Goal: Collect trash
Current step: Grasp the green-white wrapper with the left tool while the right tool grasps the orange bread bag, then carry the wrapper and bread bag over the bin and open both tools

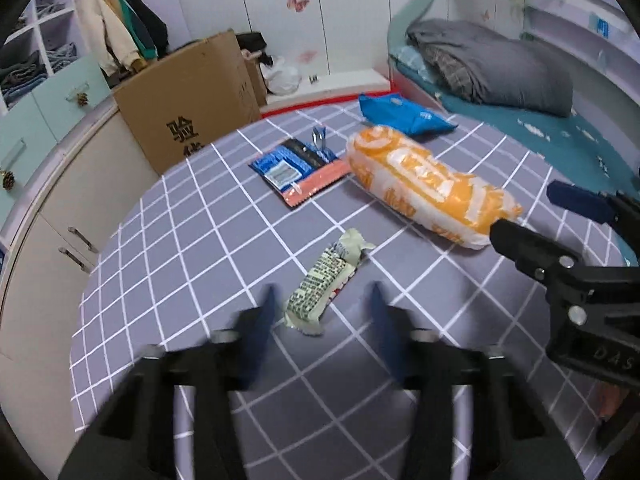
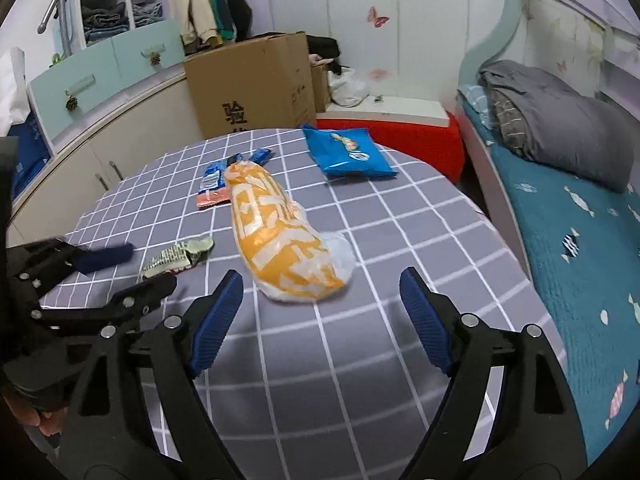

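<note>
Grey checked cloth covers the round table [image 2: 360,360], whose near part lies bare under both tools. At the near left, the left gripper [image 1: 324,320] stands with its jaws apart, either side of the near end of a small green-and-white wrapper [image 1: 326,280] without pressing it; blur hides the exact gap. To the right, the right gripper [image 2: 320,304] is spread wide with nothing between its pads, just short of the orange-and-white bag [image 2: 280,236], which runs lengthwise across the table's middle. Beyond it, a flat blue-and-pink packet [image 1: 298,170] lies toward the far left edge, partly behind the bag in the right view. A blue snack bag [image 2: 348,152] sits at the far edge. Past that edge stand a cardboard box [image 2: 252,84] and a bed [image 2: 580,240] along the right side.
</note>
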Available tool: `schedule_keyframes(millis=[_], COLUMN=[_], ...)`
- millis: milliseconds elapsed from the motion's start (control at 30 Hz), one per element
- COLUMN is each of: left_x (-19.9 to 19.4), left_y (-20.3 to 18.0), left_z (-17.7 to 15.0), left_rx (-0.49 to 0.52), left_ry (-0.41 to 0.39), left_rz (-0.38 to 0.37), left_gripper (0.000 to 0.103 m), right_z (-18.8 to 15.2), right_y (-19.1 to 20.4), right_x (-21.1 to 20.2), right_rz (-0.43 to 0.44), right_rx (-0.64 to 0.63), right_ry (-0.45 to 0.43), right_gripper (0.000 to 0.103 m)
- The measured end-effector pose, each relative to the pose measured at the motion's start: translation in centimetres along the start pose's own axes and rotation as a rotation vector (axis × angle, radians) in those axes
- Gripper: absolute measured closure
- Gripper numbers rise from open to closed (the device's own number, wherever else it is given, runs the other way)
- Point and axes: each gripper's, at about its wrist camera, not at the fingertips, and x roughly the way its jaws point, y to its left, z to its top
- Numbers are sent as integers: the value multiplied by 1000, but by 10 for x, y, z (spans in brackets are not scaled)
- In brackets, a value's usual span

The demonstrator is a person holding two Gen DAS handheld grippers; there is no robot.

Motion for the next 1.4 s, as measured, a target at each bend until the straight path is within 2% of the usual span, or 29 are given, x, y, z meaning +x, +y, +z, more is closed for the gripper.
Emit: schedule_keyframes(millis=[33, 133, 300, 333, 367, 467, 567, 733, 900, 1033, 1300, 1400], left_x=[3, 1, -9, -13, -17, -30, -46, -81, -124, -153, -198, -205], left_y=[4, 16, 34, 38, 43, 53, 65, 98, 135, 164, 235, 261], left_z=[1, 1, -6, -9, -12, -21, -35, -66, -105, -141, -228, -259], left_rx=[-23, -77, -153, -167, -179, -201, -206, -262, -339, -405, -558, -611], left_ry=[12, -19, -55, -63, -71, -99, -127, -165, -214, -245, -249, -238], left_rz=[1, -19, -14, -2, 5, 35, 99, 124, 138, 164, 256, 283], left_gripper=[90, 94, 96, 96, 96, 96, 96, 96, 96, 96, 96, 96], right_z=[3, 11, 19, 19, 18, 16, 11, 9, 4, -8, -50, -65], right_y=[1, 5, 16, 18, 19, 24, 33, 55, 104, 164, 288, 329], right_x=[4, 13, 26, 28, 29, 30, 18, -20, -62, -90, -111, -108], right_rz=[6, 56, 42, 36, 35, 40, 24, 62, 187, 324, 553, 606], right_rx=[-5, -3, -45, -57, -61, -73, -115, -131, -151, -193, -258, -285], right_ry=[6, 27, 53, 60, 64, 85, 59, -27, -89, -111, -102, -76], right_gripper=[22, 21, 21, 28, 46, 63, 69, 69, 69, 69, 69, 69])
